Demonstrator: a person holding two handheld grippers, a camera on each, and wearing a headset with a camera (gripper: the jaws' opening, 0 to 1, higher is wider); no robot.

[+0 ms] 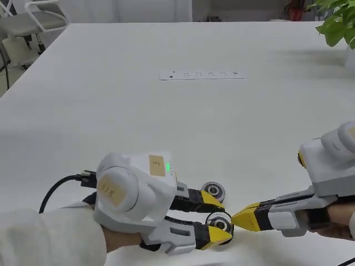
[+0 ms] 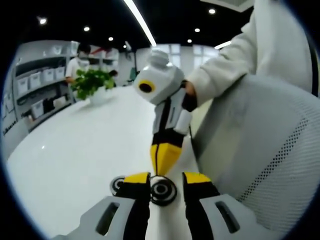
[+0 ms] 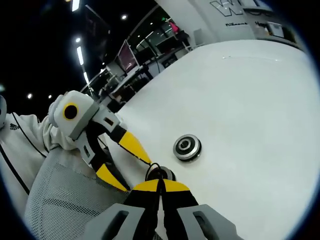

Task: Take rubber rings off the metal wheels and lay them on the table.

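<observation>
Nearest us, our left tongs (image 2: 167, 179) straddle the near wheel (image 1: 220, 225) at the table (image 1: 166, 122) edge, half closed; we cannot tell whether they clamp it. Our right tongs (image 1: 236, 217), tips pressed together, touch that wheel's rubber ring (image 2: 163, 202). Just beyond lies a second wheel (image 1: 213, 191). Farther off sits a power strip (image 1: 202, 75), then a plant (image 1: 338, 22).

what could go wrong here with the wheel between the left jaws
1. The left gripper looks open around the near wheel, not clamped, so a tug from the shut right gripper may drag the wheel along.
2. The second wheel lies right beside the left gripper's jaw and could get knocked.
3. The table seems to end close by; a loose wheel might roll off.
</observation>
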